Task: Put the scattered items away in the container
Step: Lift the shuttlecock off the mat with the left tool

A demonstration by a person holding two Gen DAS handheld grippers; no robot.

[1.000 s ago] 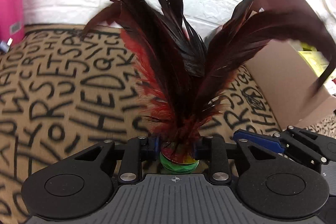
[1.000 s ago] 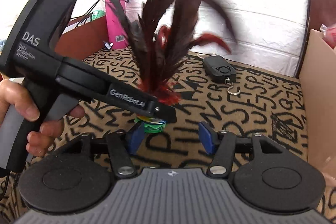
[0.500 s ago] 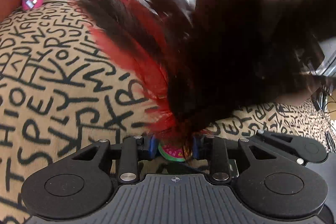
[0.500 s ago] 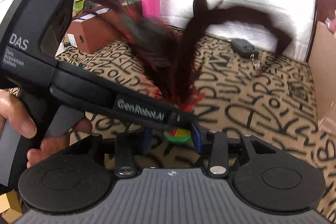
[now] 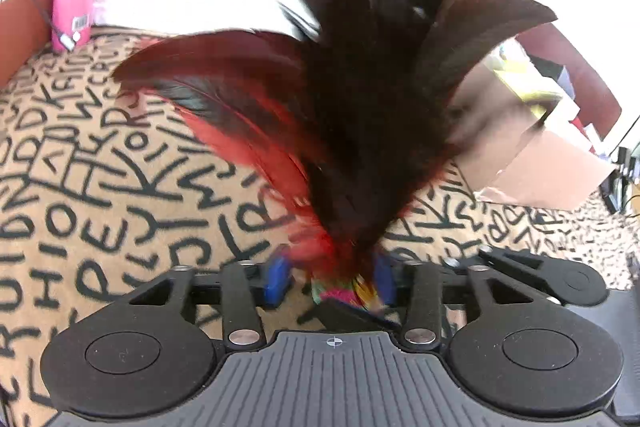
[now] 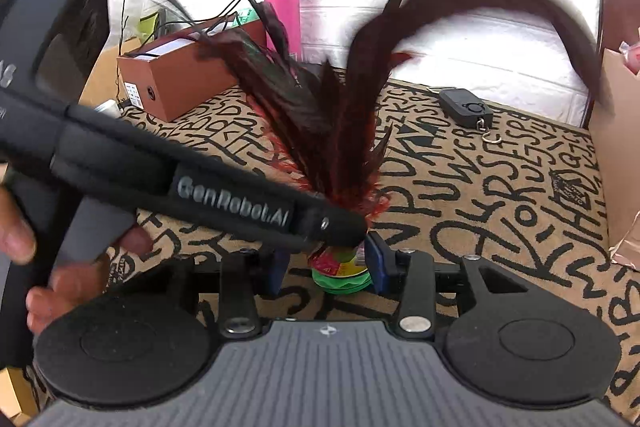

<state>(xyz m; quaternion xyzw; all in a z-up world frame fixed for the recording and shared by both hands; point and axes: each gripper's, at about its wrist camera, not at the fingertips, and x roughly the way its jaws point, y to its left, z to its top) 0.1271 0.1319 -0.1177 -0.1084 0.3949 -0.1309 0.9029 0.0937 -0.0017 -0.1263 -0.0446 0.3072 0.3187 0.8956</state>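
Red-and-black feather shuttlecock with a stacked multicolour disc base [image 6: 340,269] sits between both sets of blue-padded tongs, above the tan cloth printed with black letters [image 6: 500,195]. Cannot tell if the base touches the cloth.

Left gripper [image 5: 330,281]: blue pads stand partly apart; right pad touches the base, left pad shows a gap beside it. Grip not confirmed, so cannot tell whether it clamps. From the right wrist view, its black body with grey "GenRobot.AI" lettering [image 6: 236,203] crosses over the top of the base, with the person's left hand [image 6: 76,259] on the grey trigger.

Right gripper [image 6: 326,269]: right pad is against the green lower discs, left pad is hidden behind the left gripper's nose. Gap is narrow, about base width; cannot tell if it pinches.

Shuttlecock [image 5: 352,131]: feathers soft, long, curved, dark maroon to black with red down at the root, fanning upward and motion-blurred. Base is flat round layers: green, yellow, pink.

Around it:
- brown cardboard box with open flaps [image 5: 532,163], at the cloth's right edge
- black handheld hanging scale with metal hook [image 6: 466,105], lying on the cloth far side
- pink cylindrical bottle [image 6: 282,15], upright near the white wall
- reddish-brown rectangular carton [image 6: 180,83], beside the bottle
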